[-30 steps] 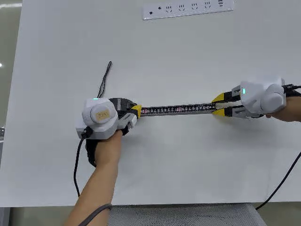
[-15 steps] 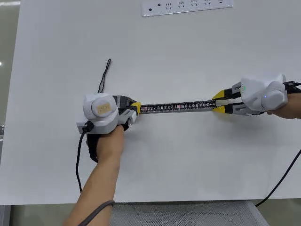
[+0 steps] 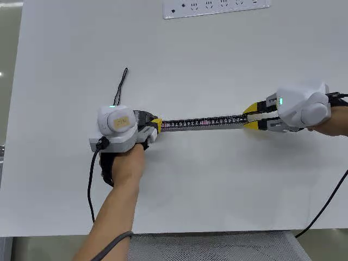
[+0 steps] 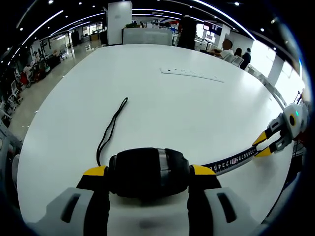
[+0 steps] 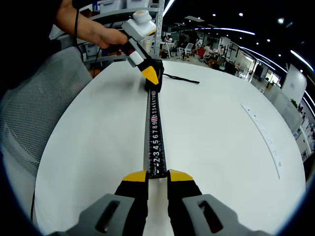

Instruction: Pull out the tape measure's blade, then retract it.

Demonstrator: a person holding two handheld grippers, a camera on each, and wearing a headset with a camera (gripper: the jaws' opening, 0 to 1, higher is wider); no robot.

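Observation:
The black tape measure case (image 4: 149, 171) sits clamped between the yellow-tipped jaws of my left gripper (image 3: 152, 126), which is shut on it. Its black blade (image 3: 201, 122) with white numerals runs out to the right across the white table. My right gripper (image 3: 251, 116) is shut on the blade's end (image 5: 157, 172). In the right gripper view the blade (image 5: 155, 130) stretches straight away to the case (image 5: 153, 78) and the left gripper (image 5: 142, 34). The case's black wrist strap (image 3: 120, 87) trails off behind it on the table.
A white power strip (image 3: 216, 6) lies at the table's far edge. Black cables (image 3: 89, 185) hang from both grippers over the near edge. A mesh chair (image 3: 206, 247) stands below the near edge. The white table (image 3: 217, 179) spreads wide around the blade.
The right gripper has drifted slightly left toward the case, and the exposed blade is a little shorter. The left gripper holds nearly still.

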